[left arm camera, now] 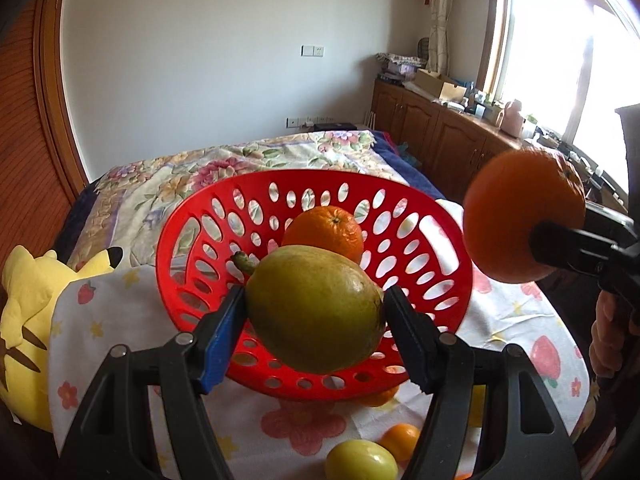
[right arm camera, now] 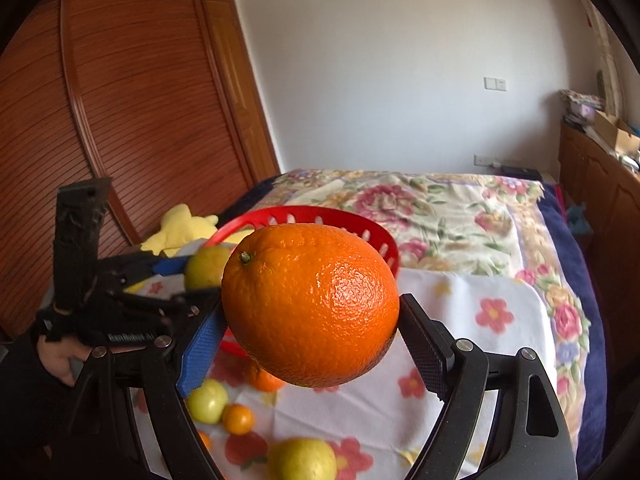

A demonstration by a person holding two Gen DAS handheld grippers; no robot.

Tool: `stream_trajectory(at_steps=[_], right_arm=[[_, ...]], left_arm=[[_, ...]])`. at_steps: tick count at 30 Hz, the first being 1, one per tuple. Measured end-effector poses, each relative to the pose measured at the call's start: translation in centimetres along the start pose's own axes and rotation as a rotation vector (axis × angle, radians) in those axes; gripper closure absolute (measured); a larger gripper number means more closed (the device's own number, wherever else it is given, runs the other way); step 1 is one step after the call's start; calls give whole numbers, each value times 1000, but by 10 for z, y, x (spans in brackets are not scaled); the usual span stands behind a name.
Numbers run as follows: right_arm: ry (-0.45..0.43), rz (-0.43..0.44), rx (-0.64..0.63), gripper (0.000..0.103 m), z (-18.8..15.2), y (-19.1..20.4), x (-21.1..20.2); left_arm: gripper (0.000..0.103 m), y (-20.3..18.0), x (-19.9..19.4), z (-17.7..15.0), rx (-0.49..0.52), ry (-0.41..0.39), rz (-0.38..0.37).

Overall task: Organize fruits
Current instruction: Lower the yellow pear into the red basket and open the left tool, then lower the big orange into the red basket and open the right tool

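My left gripper (left arm camera: 314, 314) clamps a pear (left arm camera: 316, 308) over the red basket (left arm camera: 192, 216); my right gripper (right arm camera: 310, 320) grips an orange (right arm camera: 310, 304).

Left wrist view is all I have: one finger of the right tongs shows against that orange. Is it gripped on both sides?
Observer: Yes. The right wrist view shows the orange pressed between both pads of the right tongs, clear of the cloth.
Operator: What is left loose down there? I see one yellow fruit.
Observer: There are two. Another yellow fruit lies at the bottom edge of the right wrist view.
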State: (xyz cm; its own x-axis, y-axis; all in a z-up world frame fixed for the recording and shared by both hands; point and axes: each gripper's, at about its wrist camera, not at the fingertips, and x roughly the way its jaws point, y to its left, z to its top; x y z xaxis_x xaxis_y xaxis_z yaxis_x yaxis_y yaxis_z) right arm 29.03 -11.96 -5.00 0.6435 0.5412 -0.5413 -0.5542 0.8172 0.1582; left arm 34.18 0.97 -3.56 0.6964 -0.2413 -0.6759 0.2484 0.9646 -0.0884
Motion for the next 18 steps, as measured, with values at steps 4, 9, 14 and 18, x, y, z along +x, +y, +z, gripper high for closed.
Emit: stream_trajectory(at_steps=[4, 9, 14, 18], right_arm=[[25, 14, -15, 18, 4, 1, 20], [58, 24, -31, 18, 2, 6, 39], [91, 22, -39, 18, -4, 10, 53], [107, 20, -39, 18, -8, 10, 59]], left_arm=[[33, 5, 9, 0, -15, 19, 14], [34, 14, 12, 1, -48, 26, 11], [34, 19, -3, 10, -52, -26, 7], [34, 23, -16, 14, -55, -57, 9]])
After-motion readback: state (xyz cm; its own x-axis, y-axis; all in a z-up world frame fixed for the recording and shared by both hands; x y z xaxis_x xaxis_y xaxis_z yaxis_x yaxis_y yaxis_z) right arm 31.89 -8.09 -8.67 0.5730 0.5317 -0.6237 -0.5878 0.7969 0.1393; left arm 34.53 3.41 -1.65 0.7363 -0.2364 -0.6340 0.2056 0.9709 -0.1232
